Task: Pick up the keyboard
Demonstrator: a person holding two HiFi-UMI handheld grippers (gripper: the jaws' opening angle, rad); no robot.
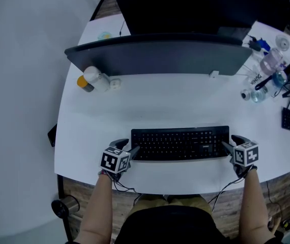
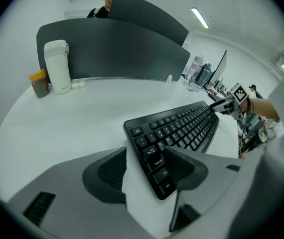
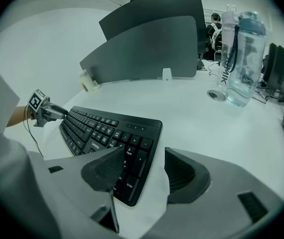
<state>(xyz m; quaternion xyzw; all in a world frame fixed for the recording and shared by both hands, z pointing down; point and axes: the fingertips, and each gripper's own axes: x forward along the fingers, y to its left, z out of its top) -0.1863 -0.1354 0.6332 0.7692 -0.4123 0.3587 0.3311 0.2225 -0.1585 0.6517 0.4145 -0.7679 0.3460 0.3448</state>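
The left gripper (image 1: pixel 129 146) and right gripper (image 1: pixel 231 142), both with ribbed dark pads (image 2: pixel 107 171), bracket the flat black keyboard (image 1: pixel 180 143) near the front edge of the smooth white table (image 1: pixel 175 98). Each claw gapes round one end, not clamping.

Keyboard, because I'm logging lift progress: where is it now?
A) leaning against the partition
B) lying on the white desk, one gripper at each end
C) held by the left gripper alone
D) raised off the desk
B: the head view shows the keyboard lying on the white desk, left gripper and right gripper at its ends.
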